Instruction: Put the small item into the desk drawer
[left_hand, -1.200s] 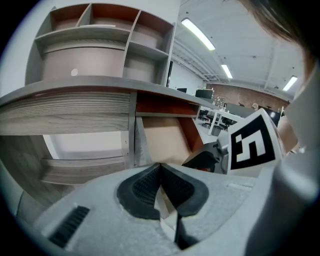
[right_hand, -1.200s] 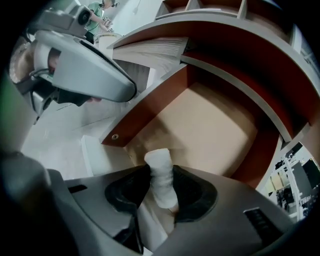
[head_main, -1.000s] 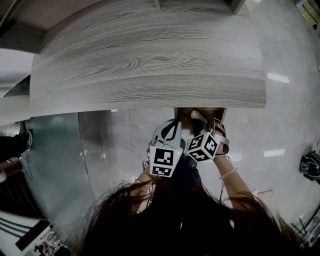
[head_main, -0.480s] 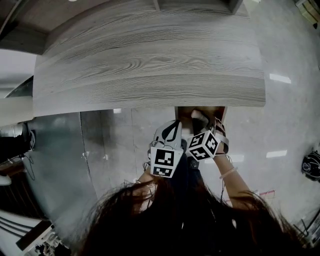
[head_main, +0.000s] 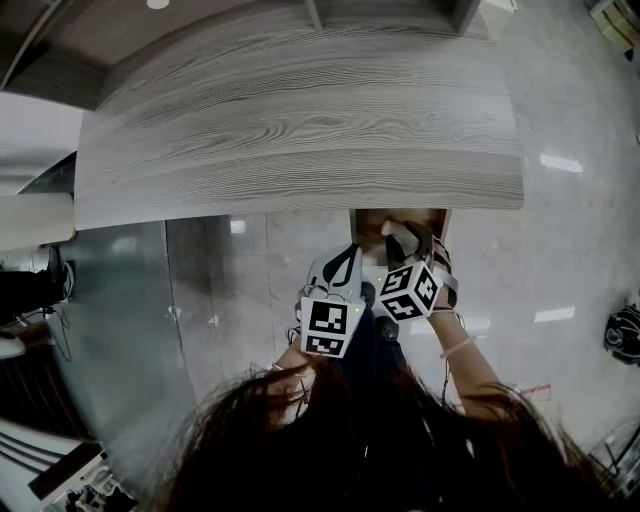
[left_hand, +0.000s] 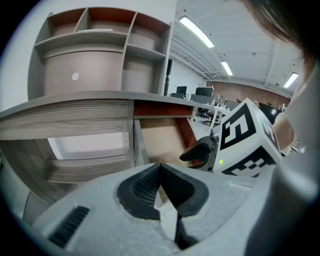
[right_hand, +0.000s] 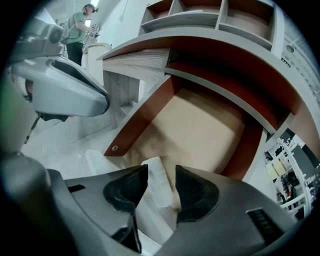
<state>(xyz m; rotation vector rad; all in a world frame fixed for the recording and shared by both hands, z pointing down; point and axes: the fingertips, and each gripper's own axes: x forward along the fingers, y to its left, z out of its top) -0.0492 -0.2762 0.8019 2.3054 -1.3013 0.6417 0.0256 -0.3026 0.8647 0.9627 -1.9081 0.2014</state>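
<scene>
In the head view I'm seeing the grey wood-grain desk top (head_main: 300, 130) overhanging the open red-brown drawer (head_main: 365, 218). The left gripper (head_main: 347, 258) and right gripper (head_main: 405, 236) are sitting much as a second ago.

In the left gripper view, its jaws are resting together, empty, with the right's marker cube (left_hand: 247, 140) crowding the drawer.

In the right gripper view, the jaws have just been opening and are standing apart around the small white item (right_hand: 159, 190), over the drawer's near end.

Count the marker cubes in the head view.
2. The left cube is in front of the desk; the right cube is beside it, at the mouth of the open drawer. None seems hidden.
</scene>
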